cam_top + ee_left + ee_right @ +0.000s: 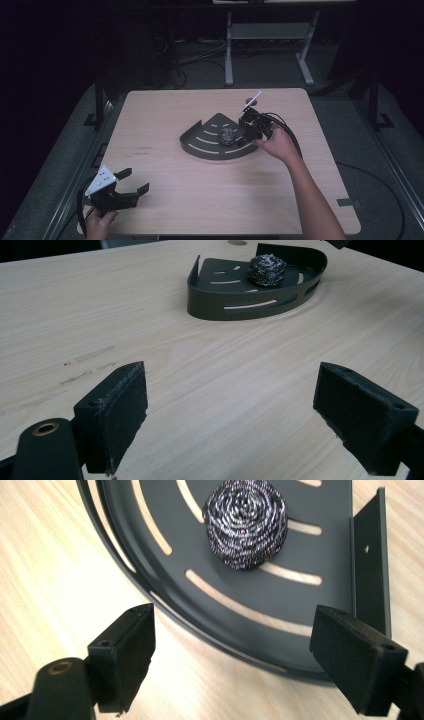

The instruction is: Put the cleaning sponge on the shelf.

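A dark quarter-round slotted shelf tray lies on the wooden table, with a steel-wool scouring ball resting in it. My right gripper hovers at the tray's right edge, open, with nothing between its fingers; the ball sits ahead of the jaws, apart from them. At the table's front left corner my left gripper is open over bare wood, its jaws pointing toward the tray.
The light wooden table has free room all around the tray. Cables trail from the right gripper. A metal frame stand is on the floor beyond the far edge.
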